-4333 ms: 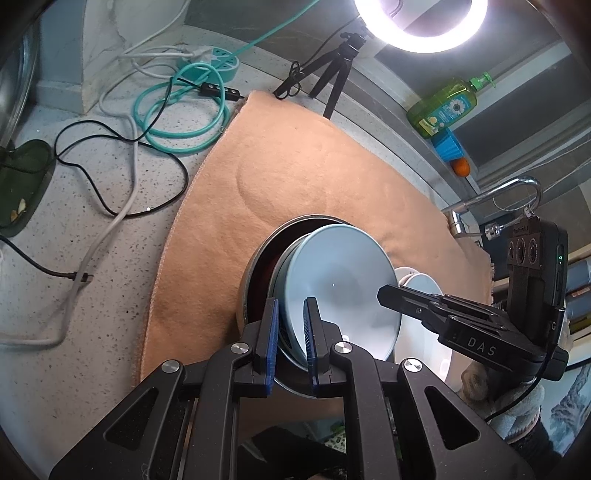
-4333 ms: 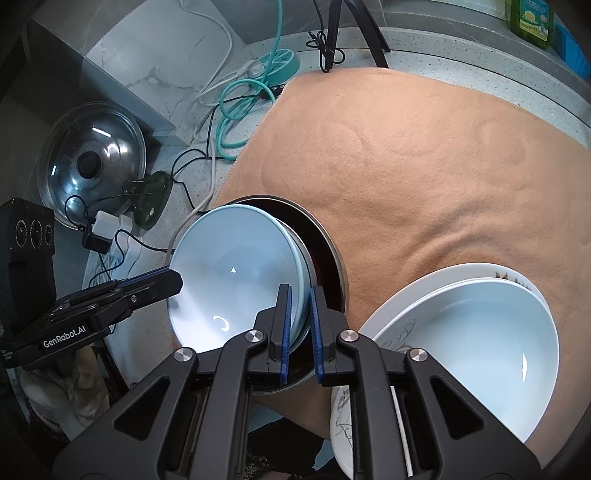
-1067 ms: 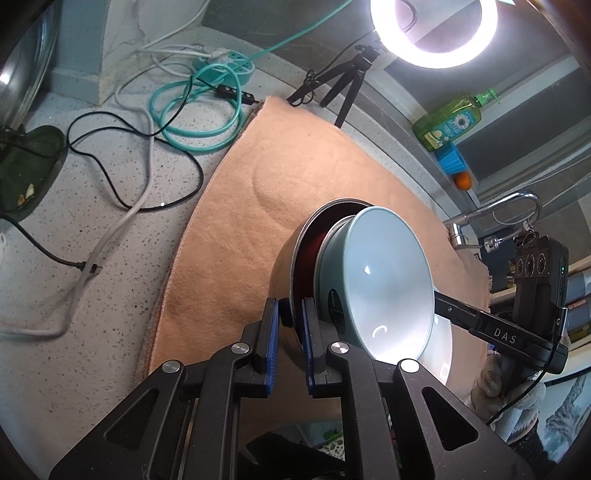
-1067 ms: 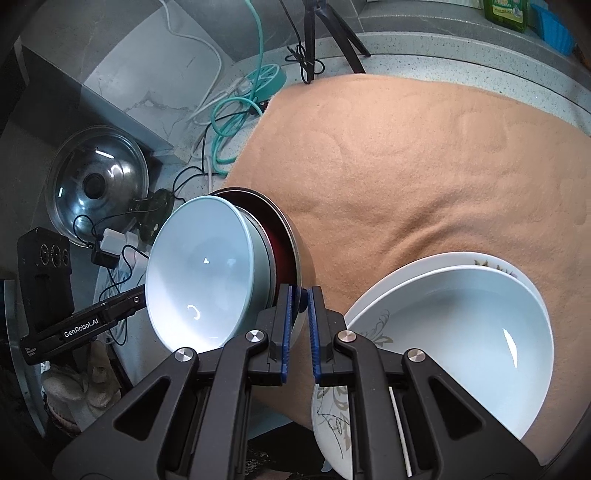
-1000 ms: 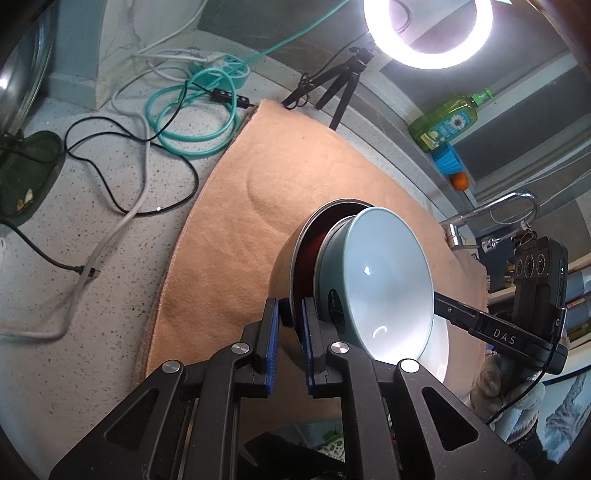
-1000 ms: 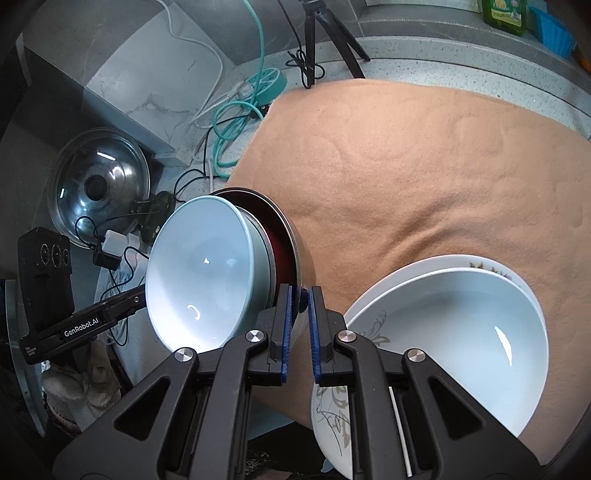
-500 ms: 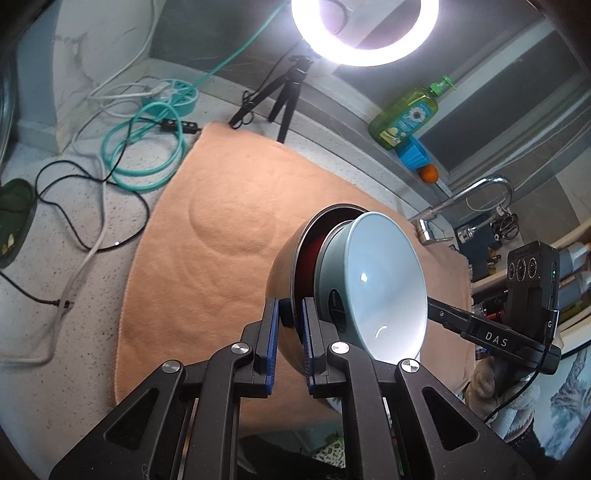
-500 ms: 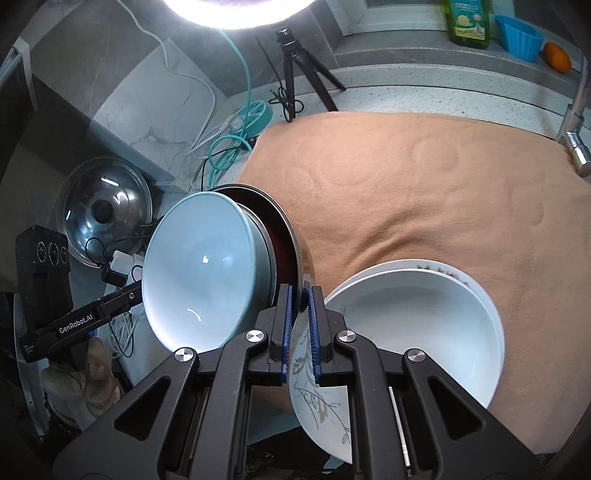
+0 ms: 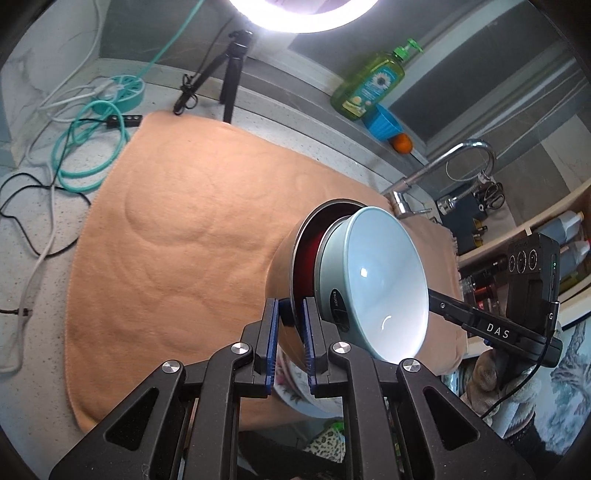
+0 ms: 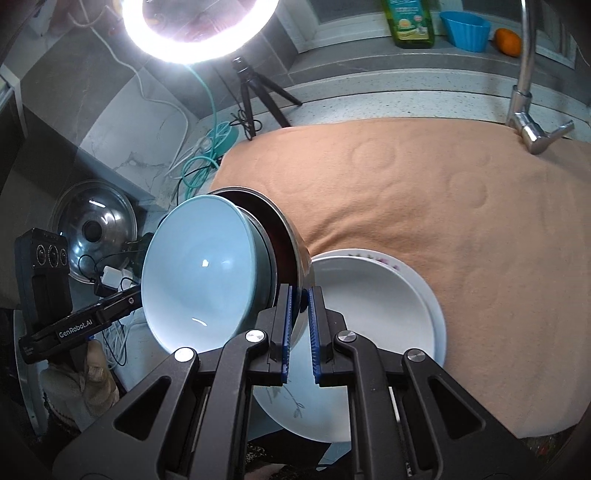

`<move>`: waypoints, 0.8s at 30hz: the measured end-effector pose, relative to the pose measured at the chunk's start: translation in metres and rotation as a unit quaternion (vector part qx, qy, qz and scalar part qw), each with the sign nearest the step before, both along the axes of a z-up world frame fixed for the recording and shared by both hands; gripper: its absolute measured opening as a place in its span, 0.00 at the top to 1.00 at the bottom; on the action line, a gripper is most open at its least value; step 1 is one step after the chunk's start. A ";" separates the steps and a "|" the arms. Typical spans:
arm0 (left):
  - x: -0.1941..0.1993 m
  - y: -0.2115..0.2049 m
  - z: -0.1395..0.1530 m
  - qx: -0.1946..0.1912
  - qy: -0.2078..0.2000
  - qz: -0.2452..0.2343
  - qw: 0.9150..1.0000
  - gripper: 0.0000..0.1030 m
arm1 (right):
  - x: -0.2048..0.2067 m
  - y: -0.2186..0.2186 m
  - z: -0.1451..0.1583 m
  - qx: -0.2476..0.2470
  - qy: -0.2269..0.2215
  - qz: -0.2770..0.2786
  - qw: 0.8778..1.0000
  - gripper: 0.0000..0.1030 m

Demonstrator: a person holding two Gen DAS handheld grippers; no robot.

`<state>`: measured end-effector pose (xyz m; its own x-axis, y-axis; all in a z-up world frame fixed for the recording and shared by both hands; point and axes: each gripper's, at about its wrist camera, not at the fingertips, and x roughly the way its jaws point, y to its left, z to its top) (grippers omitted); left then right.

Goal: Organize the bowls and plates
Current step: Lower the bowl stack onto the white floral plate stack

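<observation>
The left gripper is clenched on the rim of a metal bowl with a dark red inside, and the right gripper is clamped on the opposite edge of that same rim. Together they hold the bowl tipped on its side above the orange cloth. A pale blue bowl sits nested inside it, its mouth facing about three o'clock in the left wrist view and about nine o'clock in the right. On the blue bowl's outer wall a dark label reads "ENJOY".

In the right wrist view a white bowl sits on a flower-patterned plate at about five o'clock from the held bowls, on the near edge of the cloth.

The right gripper's body, seen at three to four o'clock in the left view, is marked "DAS"; the left gripper's body, at eight o'clock in the right view, reads "GenRobot.AI".

At twelve o'clock a lit ring light stands on a tripod. A green soap bottle with a daisy label, its words too small to read, stands at one o'clock beside a blue cup, an orange and a tap.
</observation>
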<state>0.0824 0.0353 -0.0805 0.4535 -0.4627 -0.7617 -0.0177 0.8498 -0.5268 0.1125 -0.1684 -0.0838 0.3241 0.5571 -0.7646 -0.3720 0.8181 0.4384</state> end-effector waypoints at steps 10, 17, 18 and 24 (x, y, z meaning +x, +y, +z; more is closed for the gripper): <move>0.006 -0.033 -0.012 0.000 0.018 -0.034 0.999 0.89 | -0.002 -0.035 -0.012 -0.007 0.016 -0.026 1.000 0.91; 0.006 -0.048 -0.021 -0.001 0.033 -0.048 0.998 0.89 | -0.004 -0.051 -0.022 -0.010 0.026 -0.037 0.999 0.91; 0.006 -0.050 -0.023 0.000 0.036 -0.050 0.998 0.89 | -0.004 -0.053 -0.023 -0.010 0.026 -0.038 0.999 0.91; 0.004 -0.053 -0.026 0.002 0.043 -0.054 0.998 0.89 | -0.007 -0.060 -0.029 -0.010 0.033 -0.039 0.999 0.91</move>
